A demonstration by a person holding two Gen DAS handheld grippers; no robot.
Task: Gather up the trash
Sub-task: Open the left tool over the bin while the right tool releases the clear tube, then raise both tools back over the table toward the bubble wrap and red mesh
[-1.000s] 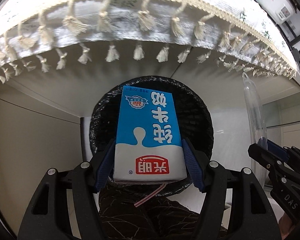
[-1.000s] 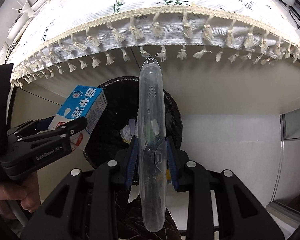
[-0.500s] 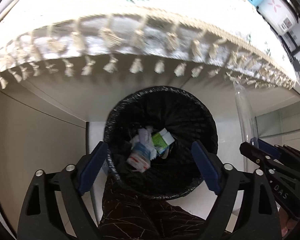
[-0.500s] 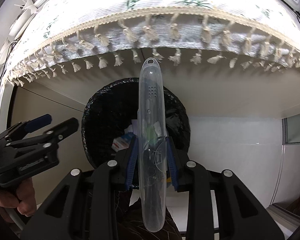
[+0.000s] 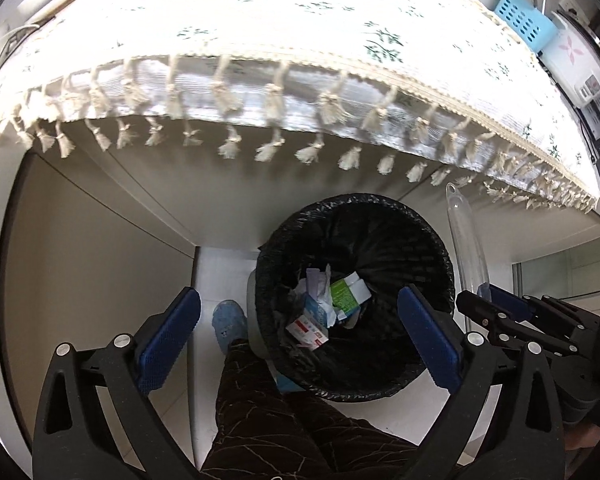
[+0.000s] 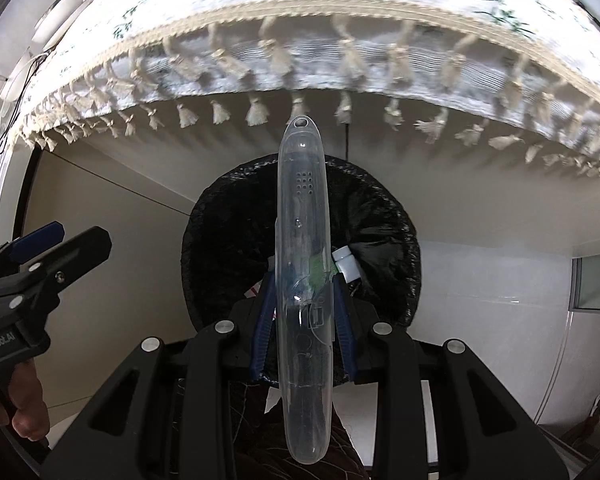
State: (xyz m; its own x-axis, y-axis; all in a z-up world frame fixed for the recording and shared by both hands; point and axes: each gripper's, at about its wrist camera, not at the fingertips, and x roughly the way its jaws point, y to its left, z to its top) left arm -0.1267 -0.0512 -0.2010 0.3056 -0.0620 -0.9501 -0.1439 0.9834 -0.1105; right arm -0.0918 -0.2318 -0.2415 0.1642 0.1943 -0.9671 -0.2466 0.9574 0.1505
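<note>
A black-lined trash bin point(image 5: 432, 240) stands on the floor under the table edge. The blue milk carton point(image 5: 308, 322) lies inside it among other trash. My left gripper point(image 5: 298, 338) is open and empty above the bin's near rim. My right gripper point(image 6: 302, 320) is shut on a long clear plastic case point(image 6: 302, 260) and holds it upright over the bin point(image 6: 388, 240). The case also shows at the right of the left wrist view point(image 5: 466, 236), beside the bin rim.
A white floral tablecloth with tassels point(image 5: 260, 80) overhangs the bin. A blue basket point(image 5: 524, 26) and a white rice cooker point(image 5: 576, 60) stand on the table's far right. The person's leg point(image 5: 268, 412) and blue shoe point(image 5: 228, 322) are beside the bin. The left gripper shows at the left of the right wrist view point(image 6: 32, 276).
My left gripper opened and let the milk carton drop into the bin, then lifted back. The right gripper moved over the bin, still holding the clear case.
</note>
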